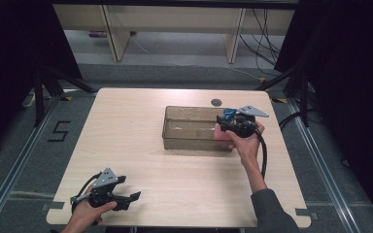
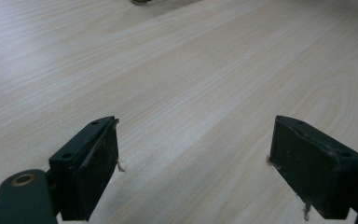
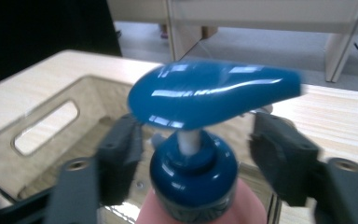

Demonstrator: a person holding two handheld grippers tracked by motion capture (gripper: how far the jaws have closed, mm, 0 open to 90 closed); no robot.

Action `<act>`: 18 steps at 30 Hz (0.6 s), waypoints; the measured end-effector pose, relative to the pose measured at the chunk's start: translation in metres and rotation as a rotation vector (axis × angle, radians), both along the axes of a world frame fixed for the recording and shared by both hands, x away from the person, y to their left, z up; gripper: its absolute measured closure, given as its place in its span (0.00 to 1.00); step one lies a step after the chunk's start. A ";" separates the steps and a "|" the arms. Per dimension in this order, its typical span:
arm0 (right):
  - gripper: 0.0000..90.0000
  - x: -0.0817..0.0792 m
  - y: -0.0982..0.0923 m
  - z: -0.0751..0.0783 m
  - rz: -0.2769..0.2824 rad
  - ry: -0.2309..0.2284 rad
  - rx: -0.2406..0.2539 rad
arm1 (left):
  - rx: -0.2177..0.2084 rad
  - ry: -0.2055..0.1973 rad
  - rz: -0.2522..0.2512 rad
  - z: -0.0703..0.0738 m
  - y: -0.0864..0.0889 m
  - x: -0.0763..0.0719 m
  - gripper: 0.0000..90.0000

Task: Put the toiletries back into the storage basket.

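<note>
Reaching over the bin (image 1: pixel 194 127), right tool (image 1: pixel 234 127) released around pump bottle (image 3: pixel 200 154), left tool (image 2: pixel 193 158) released

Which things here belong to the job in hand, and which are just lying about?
In the job: pump bottle with blue top and pink body, see-through bin, right gripper open around the bottle's neck.

Lying about: left gripper open over bare table, cables on floor.
</note>
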State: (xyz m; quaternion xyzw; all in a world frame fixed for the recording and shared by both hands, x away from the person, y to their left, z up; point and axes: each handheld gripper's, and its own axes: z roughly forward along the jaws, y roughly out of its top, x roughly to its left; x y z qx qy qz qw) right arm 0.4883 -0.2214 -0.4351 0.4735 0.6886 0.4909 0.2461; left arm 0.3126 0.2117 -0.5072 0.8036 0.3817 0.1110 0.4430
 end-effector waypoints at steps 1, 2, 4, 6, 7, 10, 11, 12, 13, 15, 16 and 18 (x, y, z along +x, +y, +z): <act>0.34 -0.001 -0.001 0.001 0.005 0.003 0.021 | 0.000 0.000 0.000 0.000 0.000 0.000 0.16; 0.32 -0.004 -0.001 0.002 -0.005 0.007 0.032 | -0.001 0.000 0.001 0.000 0.000 0.000 0.17; 0.28 -0.007 -0.003 0.003 -0.013 -0.004 0.040 | -0.002 -0.001 0.002 0.000 0.000 0.000 0.17; 0.27 -0.010 -0.006 0.003 -0.005 -0.035 0.058 | -0.001 0.000 0.001 0.000 0.000 0.000 0.17; 0.26 -0.012 -0.006 0.004 -0.011 -0.008 0.077 | -0.001 -0.001 0.001 0.000 0.000 0.000 0.17; 0.25 -0.015 -0.008 0.005 -0.004 -0.006 0.083 | -0.001 0.000 0.001 0.000 0.000 0.000 0.17; 0.25 -0.017 -0.008 0.006 -0.007 0.000 0.097 | -0.002 0.001 0.001 0.000 0.000 0.000 0.17; 0.25 -0.017 -0.009 0.006 -0.008 -0.003 0.090 | -0.001 0.001 0.001 0.000 0.000 0.000 0.17; 0.25 -0.017 -0.010 0.006 -0.001 -0.011 0.087 | -0.008 -0.003 -0.001 -0.001 0.000 0.000 0.17; 0.25 -0.018 -0.010 0.007 -0.009 -0.013 0.075 | -0.004 0.003 0.004 0.000 0.000 -0.001 0.17; 0.25 -0.019 -0.009 0.007 -0.007 0.003 0.092 | -0.005 0.004 0.003 0.000 0.000 -0.001 0.17; 0.25 -0.019 -0.008 0.007 -0.009 0.010 0.096 | -0.004 0.004 0.006 0.000 0.000 -0.001 0.17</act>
